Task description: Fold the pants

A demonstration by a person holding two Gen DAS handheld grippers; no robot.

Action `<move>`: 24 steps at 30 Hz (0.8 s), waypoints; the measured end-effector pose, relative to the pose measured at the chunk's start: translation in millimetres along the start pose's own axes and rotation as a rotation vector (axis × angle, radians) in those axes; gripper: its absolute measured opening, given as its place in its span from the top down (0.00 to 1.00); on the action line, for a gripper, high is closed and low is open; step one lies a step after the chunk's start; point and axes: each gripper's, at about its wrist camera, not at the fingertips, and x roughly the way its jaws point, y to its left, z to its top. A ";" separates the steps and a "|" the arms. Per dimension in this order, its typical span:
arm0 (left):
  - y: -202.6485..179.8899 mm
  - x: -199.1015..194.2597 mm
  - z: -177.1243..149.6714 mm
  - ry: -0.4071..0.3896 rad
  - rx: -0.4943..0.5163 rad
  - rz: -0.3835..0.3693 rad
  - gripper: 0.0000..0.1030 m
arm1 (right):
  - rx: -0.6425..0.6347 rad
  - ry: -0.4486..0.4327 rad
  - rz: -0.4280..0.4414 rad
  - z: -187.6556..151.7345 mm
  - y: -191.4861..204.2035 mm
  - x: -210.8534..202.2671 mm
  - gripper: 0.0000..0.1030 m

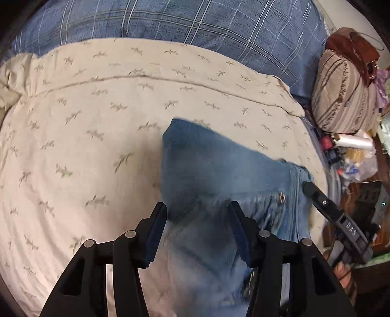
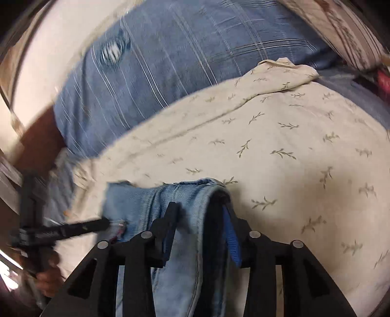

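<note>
The blue jeans (image 1: 219, 165) lie on a beige bed cover (image 1: 85, 122) with a small leaf print, in front of a blue plaid pillow (image 1: 182, 22). The left gripper (image 1: 197, 231) stands with its fingers well apart above the near part of the denim; the cloth shows between them, but the pads do not press on it. The right gripper (image 2: 199, 234) has its fingers half open, one at each side of a thick folded edge of the jeans; if they really pinch it, I cannot tell. The near denim is blurred, and the lower part of the jeans is cut off by both pictures.
</note>
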 end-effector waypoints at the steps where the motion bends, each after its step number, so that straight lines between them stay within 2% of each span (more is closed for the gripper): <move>1: 8.2 -5.7 -6.8 0.009 -0.006 -0.025 0.50 | 0.040 0.008 0.052 -4.3 -8.9 -8.8 0.54; 3: 27.6 -9.1 -19.7 0.038 -0.029 -0.093 0.46 | 0.084 0.026 0.070 -13.1 -19.2 -13.1 0.40; 5: 39.0 2.9 -31.8 0.095 -0.077 -0.178 0.40 | 0.131 0.084 0.115 -28.0 -34.3 -4.9 0.37; 7: 46.8 21.0 -35.1 0.146 -0.112 -0.244 0.34 | 0.187 0.140 0.241 -41.9 -37.1 6.5 0.36; 8: 46.5 26.6 -37.4 0.155 -0.117 -0.257 0.33 | 0.180 0.158 0.337 -48.0 -28.5 8.3 0.36; 9: 46.5 28.5 -36.0 0.147 -0.114 -0.253 0.33 | 0.153 0.169 0.362 -50.6 -21.0 9.0 0.36; 10: 44.2 28.0 -34.5 0.140 -0.101 -0.249 0.34 | 0.087 0.166 0.315 -53.4 -8.5 9.0 0.36; 11: 42.5 27.2 -32.1 0.143 -0.094 -0.238 0.37 | 0.005 0.172 0.206 -54.9 2.7 12.0 0.40; 12: 42.0 25.2 -31.2 0.142 -0.091 -0.240 0.45 | -0.034 0.176 0.153 -55.6 8.8 13.4 0.43; 13: 40.0 22.4 -33.2 0.130 -0.085 -0.235 0.53 | -0.045 0.160 0.111 -54.8 16.7 10.1 0.45; 14: 38.3 17.0 -34.4 0.114 -0.070 -0.229 0.55 | -0.055 0.150 0.082 -54.1 23.3 6.2 0.53; 16: 34.2 3.2 -37.8 0.071 -0.029 -0.214 0.59 | -0.146 0.125 0.028 -50.8 52.7 -7.3 0.57; 20: 44.7 -31.6 -33.0 -0.026 -0.048 -0.195 0.60 | -0.210 0.104 0.061 -36.0 95.8 -11.5 0.58; 24: 69.9 -80.3 -9.2 -0.179 -0.061 -0.140 0.57 | -0.236 0.073 0.132 -7.5 134.8 8.5 0.56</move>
